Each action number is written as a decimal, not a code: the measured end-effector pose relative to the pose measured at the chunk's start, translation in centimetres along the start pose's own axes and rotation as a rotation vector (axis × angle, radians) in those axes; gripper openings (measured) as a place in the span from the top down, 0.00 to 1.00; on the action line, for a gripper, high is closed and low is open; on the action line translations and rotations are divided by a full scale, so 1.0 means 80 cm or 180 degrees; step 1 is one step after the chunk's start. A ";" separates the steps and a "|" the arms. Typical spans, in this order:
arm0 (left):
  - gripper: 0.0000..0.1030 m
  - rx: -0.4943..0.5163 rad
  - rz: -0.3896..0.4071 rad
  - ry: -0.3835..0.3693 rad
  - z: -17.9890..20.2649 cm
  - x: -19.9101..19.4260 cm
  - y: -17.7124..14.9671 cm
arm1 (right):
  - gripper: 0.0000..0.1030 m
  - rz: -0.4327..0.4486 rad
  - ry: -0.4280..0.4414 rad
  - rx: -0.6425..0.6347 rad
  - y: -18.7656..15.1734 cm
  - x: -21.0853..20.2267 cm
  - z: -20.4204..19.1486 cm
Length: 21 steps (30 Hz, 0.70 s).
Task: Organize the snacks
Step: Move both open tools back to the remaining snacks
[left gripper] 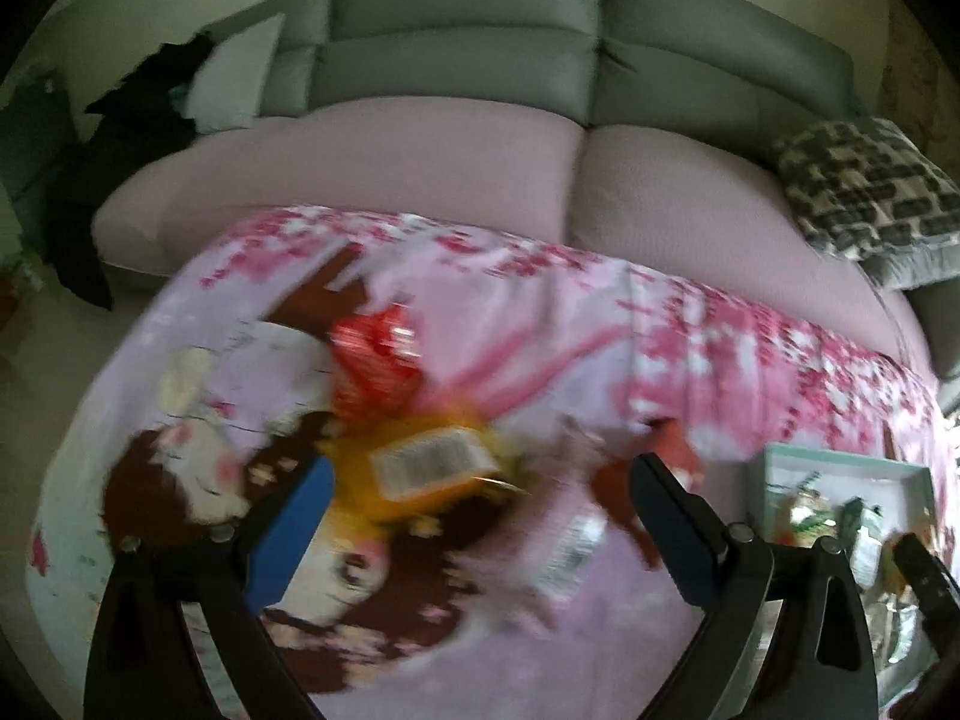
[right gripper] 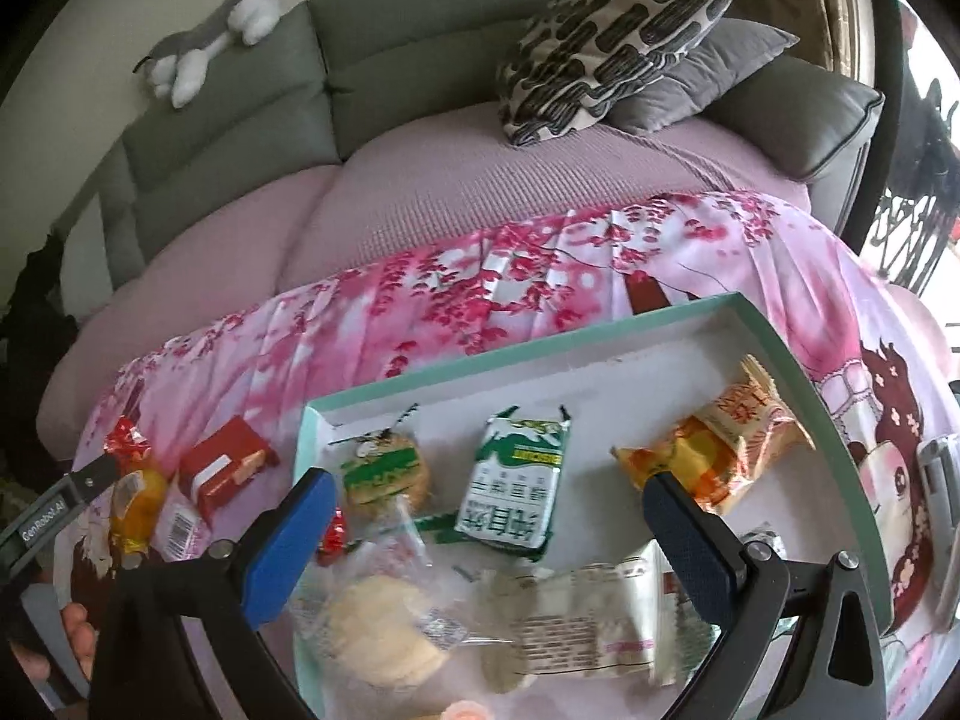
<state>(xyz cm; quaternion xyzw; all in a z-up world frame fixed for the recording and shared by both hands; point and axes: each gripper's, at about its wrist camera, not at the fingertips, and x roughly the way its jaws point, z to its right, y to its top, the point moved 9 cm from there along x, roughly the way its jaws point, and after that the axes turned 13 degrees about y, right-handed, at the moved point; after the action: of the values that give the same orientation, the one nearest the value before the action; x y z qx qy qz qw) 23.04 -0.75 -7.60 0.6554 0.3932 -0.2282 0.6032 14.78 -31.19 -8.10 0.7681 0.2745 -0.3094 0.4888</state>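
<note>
A home living room: a grey sofa [right gripper: 384, 60] with pink seat covers, patterned throw pillow [right gripper: 612, 42], a plush husky [right gripper: 210, 42] (lying on the backrest), and a cherry-blossom cloth [right gripper: 480, 294].

The tray [right gripper: 798, 360] holds six packets: a green round biscuit [right gripper: 384, 468], a green-and-white pack [right gripper: 516, 492], an orange pack [right gripper: 720, 450], a clear bag of pale crackers [right gripper: 378, 630], a long whitish pack [right gripper: 588, 618] and a small red sweet [right gripper: 333, 534]. Outside it on the cloth [right gripper: 480, 276] lie four more: a red box [right gripper: 222, 471], a yellow pack [right gripper: 138, 504], a pink pack [right gripper: 180, 525] and a red-foil one [right gripper: 126, 435]. The sofa [right gripper: 420, 180] carries two cushions, one patterned [right gripper: 612, 42] and one grey [right gripper: 708, 72], and one plush toy [right gripper: 210, 36].
</note>
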 end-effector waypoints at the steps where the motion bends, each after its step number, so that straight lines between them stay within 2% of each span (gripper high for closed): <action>1: 0.05 -0.0063 -0.0004 0.0041 -0.016 0.002 0.003 | 0.00 -0.0018 0.0020 -0.0003 -0.002 0.002 -0.003; 11: 0.05 -0.0743 -0.0065 0.0274 -0.147 0.019 0.005 | 0.00 -0.0150 0.0217 -0.0221 -0.014 0.031 -0.067; 16: 0.05 -0.0908 -0.0143 0.0234 -0.177 0.028 0.001 | 0.00 -0.0223 0.0342 -0.0363 -0.021 0.047 -0.110; 21: 0.05 -0.0938 -0.0281 0.0088 -0.176 0.044 -0.002 | 0.00 -0.0300 0.0518 -0.0418 -0.029 0.062 -0.153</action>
<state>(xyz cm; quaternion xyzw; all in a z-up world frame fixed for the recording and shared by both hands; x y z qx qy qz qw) 22.53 13.73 -8.03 0.5449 0.4592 -0.1853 0.6767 18.91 -18.46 -9.08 0.7433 0.3687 -0.2500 0.4991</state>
